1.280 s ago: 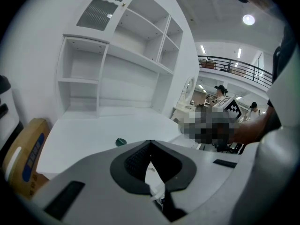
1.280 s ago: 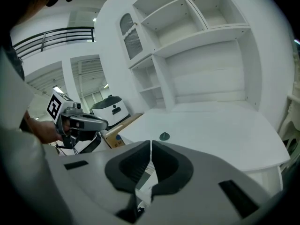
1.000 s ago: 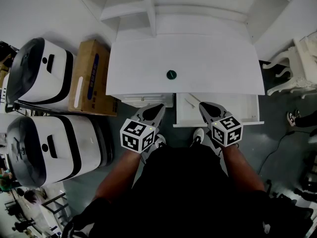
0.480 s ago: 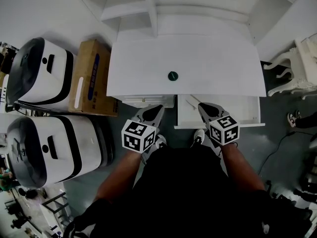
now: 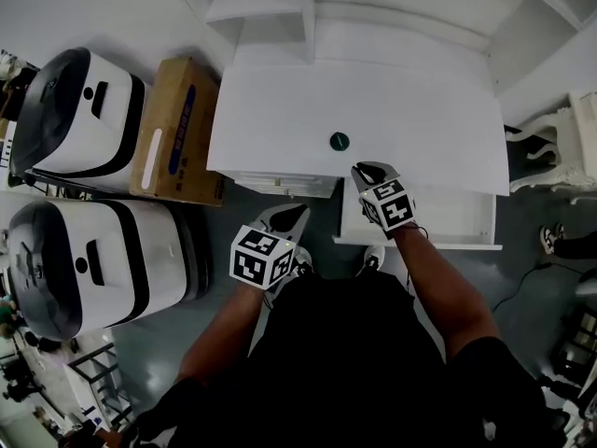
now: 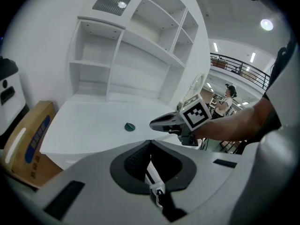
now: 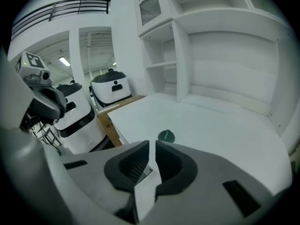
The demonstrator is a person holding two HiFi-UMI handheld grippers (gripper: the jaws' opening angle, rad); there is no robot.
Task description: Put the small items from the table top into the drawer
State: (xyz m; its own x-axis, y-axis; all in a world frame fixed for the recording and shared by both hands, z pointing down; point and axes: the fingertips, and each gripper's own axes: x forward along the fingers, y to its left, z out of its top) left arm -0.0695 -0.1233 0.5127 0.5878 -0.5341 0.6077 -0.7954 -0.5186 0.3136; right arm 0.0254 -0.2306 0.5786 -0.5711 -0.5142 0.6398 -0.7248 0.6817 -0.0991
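A small dark green round item [image 5: 340, 141] [image 6: 130, 126] [image 7: 166, 135] lies on the white desk top [image 5: 280, 110], near its front edge. My right gripper [image 5: 370, 167] [image 7: 152, 144] is shut and empty. It hovers at the desk's front edge, just right of and short of the green item, above the open white drawer [image 5: 448, 220]. My left gripper [image 5: 289, 210] [image 6: 150, 142] is shut with nothing in it and hangs below the desk's front edge, left of the drawer. The left gripper view also catches the right gripper [image 6: 164, 122] pointing at the item.
A white shelf unit [image 5: 308, 7] rises behind the desk top. Two white and black machines [image 5: 84, 124] [image 5: 79, 264] and a cardboard box [image 5: 177, 129] stand to the left. A white chair [image 5: 569, 147] is at the right. The person's legs are below.
My right gripper has risen from over the drawer to the desk's front edge, close to the green item. The left gripper has barely moved. The head view has shifted slightly.
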